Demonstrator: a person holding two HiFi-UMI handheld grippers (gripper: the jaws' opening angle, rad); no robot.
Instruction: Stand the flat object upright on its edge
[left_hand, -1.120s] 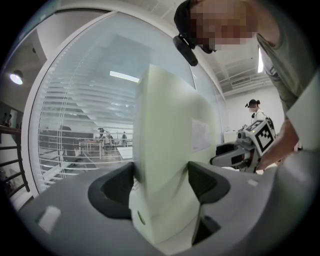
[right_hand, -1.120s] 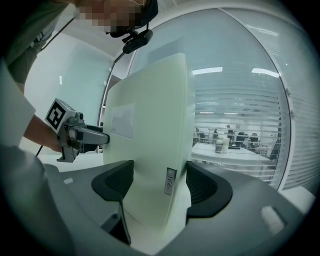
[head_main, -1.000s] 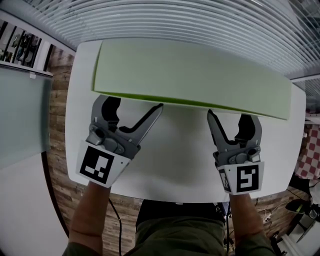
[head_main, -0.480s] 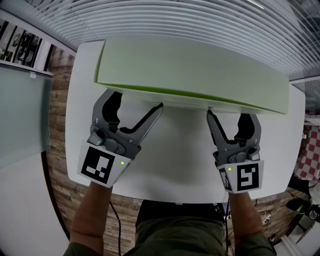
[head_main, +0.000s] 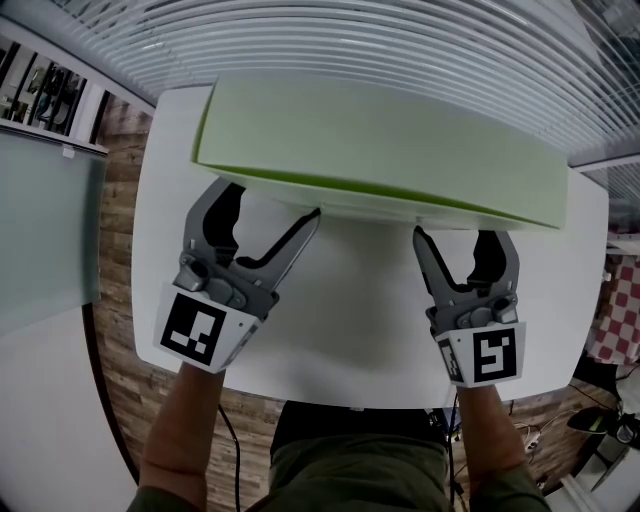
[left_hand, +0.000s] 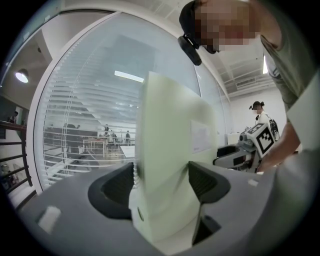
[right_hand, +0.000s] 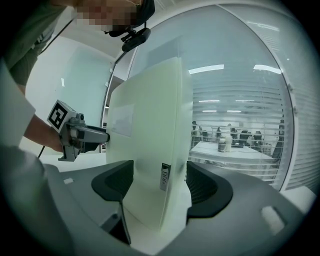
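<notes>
A long, thick pale-green foam board (head_main: 380, 140) spans the far half of the white table (head_main: 350, 320), with its near long edge raised and a strip of its underside showing. My left gripper (head_main: 270, 200) straddles that edge near the board's left end. My right gripper (head_main: 462, 232) straddles it toward the right end. In the left gripper view the board (left_hand: 170, 150) stands tall between both pads of the left gripper (left_hand: 162, 185). The right gripper view shows the board (right_hand: 150, 140) the same way, filling the right gripper (right_hand: 160, 185), with a small label on its edge. Each gripper is shut on the board.
Slatted window blinds (head_main: 400, 40) run just beyond the table's far edge. A glass partition (head_main: 45, 230) stands to the left over wood flooring (head_main: 115, 380). Cables and clutter lie on the floor at lower right (head_main: 600, 420). A second person (left_hand: 260, 112) stands far off.
The board's near edge has lifted and its visible top face has narrowed, so the board tilts more steeply. Both grippers stay almost where they were.
</notes>
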